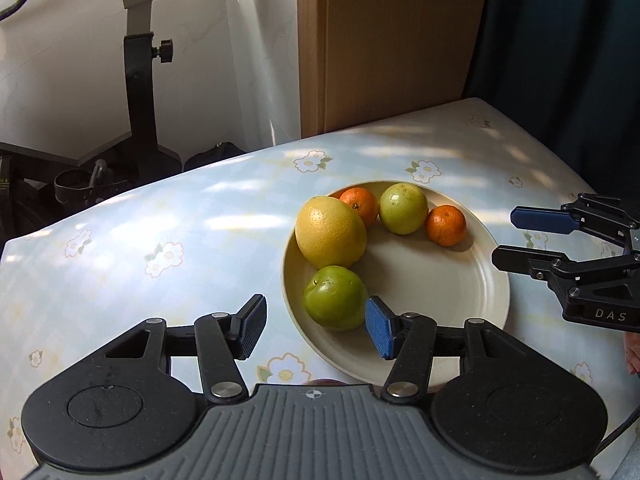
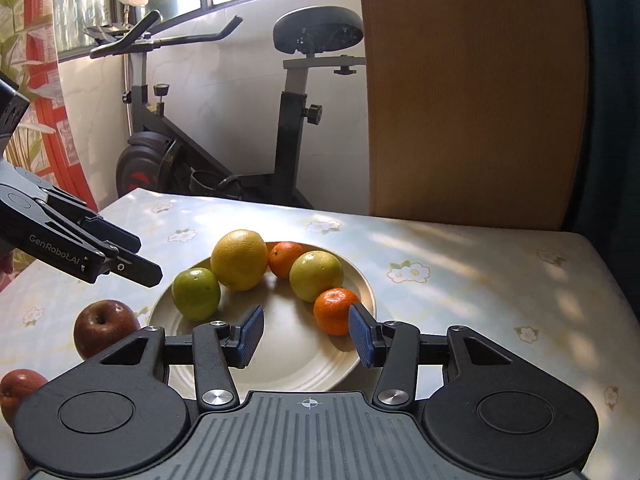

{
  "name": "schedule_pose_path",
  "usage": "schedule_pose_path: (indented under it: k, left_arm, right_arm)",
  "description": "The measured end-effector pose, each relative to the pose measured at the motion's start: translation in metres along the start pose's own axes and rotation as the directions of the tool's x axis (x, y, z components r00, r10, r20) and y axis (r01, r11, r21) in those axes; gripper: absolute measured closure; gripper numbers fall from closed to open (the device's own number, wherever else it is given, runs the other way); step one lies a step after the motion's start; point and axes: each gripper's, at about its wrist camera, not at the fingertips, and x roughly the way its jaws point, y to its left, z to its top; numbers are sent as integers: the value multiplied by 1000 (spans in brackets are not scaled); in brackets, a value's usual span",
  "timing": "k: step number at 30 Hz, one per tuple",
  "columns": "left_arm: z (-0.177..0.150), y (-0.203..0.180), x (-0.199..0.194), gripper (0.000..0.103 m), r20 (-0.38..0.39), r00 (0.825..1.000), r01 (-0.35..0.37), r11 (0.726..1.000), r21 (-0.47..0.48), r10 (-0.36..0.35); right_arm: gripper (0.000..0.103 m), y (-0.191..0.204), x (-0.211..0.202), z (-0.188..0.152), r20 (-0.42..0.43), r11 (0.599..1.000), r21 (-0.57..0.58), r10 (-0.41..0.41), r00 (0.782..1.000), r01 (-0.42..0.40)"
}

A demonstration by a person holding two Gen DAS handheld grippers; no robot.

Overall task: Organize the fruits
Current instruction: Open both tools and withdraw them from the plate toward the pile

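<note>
Green, firm and smooth, the guava (image 1: 335, 298) lies at the plate's (image 1: 460, 300) left rim; my left gripper (image 1: 316, 330) stands open, empty, above it. Right wrist view: my right gripper (image 2: 306, 334) open too; the apple (image 2: 105, 326), heavier, wants gripping across its middle.

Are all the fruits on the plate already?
No: in the right wrist view a red apple and a second red fruit lie on the tablecloth, off the plate.
</note>
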Motion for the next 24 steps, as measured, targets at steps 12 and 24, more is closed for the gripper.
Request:
schedule_pose_path:
  k: [12,24]
  left_arm:
    - [-36,12,-75,46,93,989,-106,993,-57,111]
    - [-69,36,-121,46,165,971,-152,981,-116,170]
  right_arm:
    - [59,38,-45,-39,12,984,175,40,999,-41]
    - [62,61,-68,-64,-10,972,234,-28,1000,29]
